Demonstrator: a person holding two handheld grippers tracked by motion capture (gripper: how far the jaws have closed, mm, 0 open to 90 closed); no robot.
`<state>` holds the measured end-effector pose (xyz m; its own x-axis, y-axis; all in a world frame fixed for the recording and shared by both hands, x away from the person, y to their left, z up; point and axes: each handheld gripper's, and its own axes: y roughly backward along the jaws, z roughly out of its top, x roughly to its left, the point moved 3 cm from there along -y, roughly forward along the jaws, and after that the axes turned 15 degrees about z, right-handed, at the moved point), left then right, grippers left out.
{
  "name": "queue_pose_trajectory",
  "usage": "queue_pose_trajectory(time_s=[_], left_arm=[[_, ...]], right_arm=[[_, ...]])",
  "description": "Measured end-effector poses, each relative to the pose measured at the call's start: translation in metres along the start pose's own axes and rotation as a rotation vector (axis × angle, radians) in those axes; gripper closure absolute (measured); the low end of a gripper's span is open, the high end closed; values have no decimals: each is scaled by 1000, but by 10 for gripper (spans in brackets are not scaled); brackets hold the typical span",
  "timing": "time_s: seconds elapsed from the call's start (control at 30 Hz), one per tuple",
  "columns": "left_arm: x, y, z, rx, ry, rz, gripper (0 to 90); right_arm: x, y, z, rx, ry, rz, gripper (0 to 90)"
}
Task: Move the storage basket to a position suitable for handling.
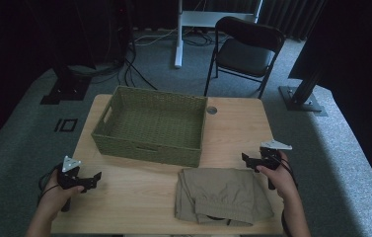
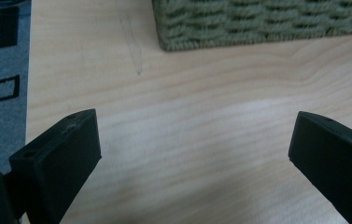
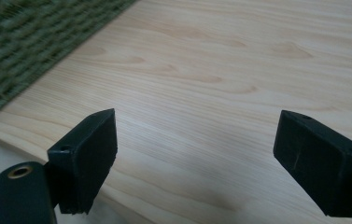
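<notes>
Woven basket [image 1: 151,126] — cloth trousers [image 1: 221,193], matt wood.

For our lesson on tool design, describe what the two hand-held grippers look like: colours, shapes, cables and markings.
The left gripper and the right gripper are black, pistol-shaped tools, each topped by a grey three-cornered plate with small dark dots. A dark cable trails from each. Up close, the jaws are matte black blocks with small holes, and a brass-coloured ring sits beside one jaw. The forearms are bare.

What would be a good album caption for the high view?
Two hand-held grippers, left and right, open above a table with folded khaki trousers and an empty woven basket.
</notes>
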<state>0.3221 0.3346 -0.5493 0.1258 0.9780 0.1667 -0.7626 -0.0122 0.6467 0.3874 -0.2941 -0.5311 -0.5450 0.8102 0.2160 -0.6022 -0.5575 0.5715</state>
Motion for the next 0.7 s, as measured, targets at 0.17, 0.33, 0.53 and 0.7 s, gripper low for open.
queue_pose_trajectory(time_s=[0.17, 0.33, 0.53, 0.7], left_arm=[[2, 0, 7, -15, 15, -5, 32], [6, 1, 18, -49, 27, -11, 60], [8, 3, 31, -83, 38, -14, 60], [11, 6, 45, -120, 20, -16, 60]], right_arm=[[9, -3, 5, -7, 14, 32, 132], [23, -8, 16, -22, 26, 59, 132], [36, -13, 27, -39, 41, 81, 132], [47, -17, 37, -47, 61, 100, 132]])
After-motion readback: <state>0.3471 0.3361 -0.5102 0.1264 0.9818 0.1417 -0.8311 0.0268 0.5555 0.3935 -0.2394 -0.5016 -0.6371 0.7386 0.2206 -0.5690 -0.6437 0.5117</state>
